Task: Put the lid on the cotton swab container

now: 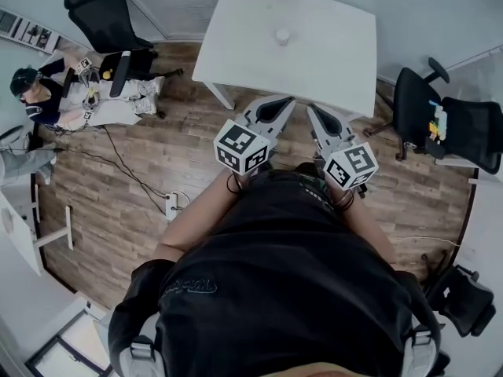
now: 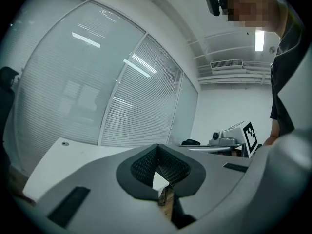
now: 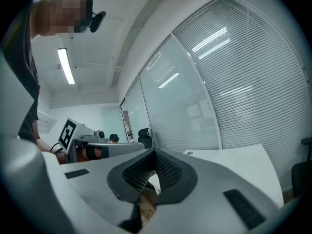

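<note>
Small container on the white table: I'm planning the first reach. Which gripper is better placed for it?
Left, narrowly. The left gripper and right gripper are both shut, empty and short of the table; the left points more directly at the container.

Black T-shirt point(image 1: 275, 281), dark wristbands point(image 1: 233, 185), grey left tool point(image 1: 286, 102) and right tool point(image 1: 313, 110), black-and-white marker cubes point(image 1: 242, 148)

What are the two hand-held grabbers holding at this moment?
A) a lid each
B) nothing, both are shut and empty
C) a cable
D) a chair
B: the left gripper and right gripper show jaws together with nothing between; the small container sits apart on the white table.
</note>
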`<action>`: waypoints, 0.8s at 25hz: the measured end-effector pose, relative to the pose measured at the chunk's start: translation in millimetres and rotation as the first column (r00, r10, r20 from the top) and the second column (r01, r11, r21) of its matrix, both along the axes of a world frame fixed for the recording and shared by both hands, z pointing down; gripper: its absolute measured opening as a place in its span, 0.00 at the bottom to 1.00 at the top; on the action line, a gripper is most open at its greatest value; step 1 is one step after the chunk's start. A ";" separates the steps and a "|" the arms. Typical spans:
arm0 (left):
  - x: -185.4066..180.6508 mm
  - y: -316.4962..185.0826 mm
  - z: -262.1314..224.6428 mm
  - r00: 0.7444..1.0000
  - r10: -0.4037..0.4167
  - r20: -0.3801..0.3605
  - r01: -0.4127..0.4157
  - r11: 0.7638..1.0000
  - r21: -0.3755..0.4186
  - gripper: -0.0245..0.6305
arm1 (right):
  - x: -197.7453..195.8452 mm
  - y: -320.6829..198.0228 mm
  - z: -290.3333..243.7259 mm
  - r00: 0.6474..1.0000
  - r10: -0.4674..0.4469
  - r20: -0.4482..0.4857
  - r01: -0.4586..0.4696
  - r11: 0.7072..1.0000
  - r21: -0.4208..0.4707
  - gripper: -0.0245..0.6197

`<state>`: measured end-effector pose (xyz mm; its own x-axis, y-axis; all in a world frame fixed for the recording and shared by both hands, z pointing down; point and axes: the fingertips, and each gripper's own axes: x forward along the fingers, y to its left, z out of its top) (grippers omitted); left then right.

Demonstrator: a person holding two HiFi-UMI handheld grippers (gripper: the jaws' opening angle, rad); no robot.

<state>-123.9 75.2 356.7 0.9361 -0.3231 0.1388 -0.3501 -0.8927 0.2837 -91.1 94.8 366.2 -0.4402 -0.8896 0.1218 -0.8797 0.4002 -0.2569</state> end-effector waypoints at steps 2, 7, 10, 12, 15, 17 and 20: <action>-1.5 -6.2 2.2 1.000 -0.002 0.002 0.002 1.000 0.001 0.06 | -2.3 -8.2 1.9 1.000 -0.005 0.000 0.005 1.000 -0.003 0.07; -6.3 -22.0 5.4 0.999 -0.018 0.027 0.018 1.000 0.005 0.06 | -11.0 -27.3 6.4 0.999 -0.047 0.013 0.047 0.999 -0.011 0.07; -13.4 -38.1 8.2 0.998 -0.050 0.038 0.050 0.999 0.003 0.06 | -9.8 -46.6 8.8 0.998 -0.045 0.032 0.046 0.999 -0.014 0.07; -17.5 -51.1 10.3 0.995 -0.087 0.043 0.087 0.996 -0.006 0.06 | -9.2 -57.1 8.1 0.998 -0.049 0.029 0.049 0.999 -0.008 0.07; -14.0 -69.1 12.6 0.992 -0.116 0.048 0.116 0.993 -0.010 0.06 | -6.0 -72.7 7.6 0.997 -0.069 0.030 0.069 0.998 0.002 0.07; -5.8 -78.0 14.6 0.992 -0.117 0.052 0.118 0.993 -0.008 0.06 | 0.1 -82.8 11.1 0.996 -0.082 0.035 0.082 0.997 -0.001 0.07; 12.8 -91.5 14.1 0.992 -0.112 0.054 0.112 0.994 0.002 0.06 | 17.2 -98.5 14.0 0.995 -0.085 0.048 0.086 0.996 -0.009 0.07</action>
<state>-111.1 -16.3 370.8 0.8853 -0.4253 0.1882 -0.4626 -0.8469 0.2623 -73.9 -3.7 380.2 -0.5200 -0.8472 0.1087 -0.8291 0.4700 -0.3026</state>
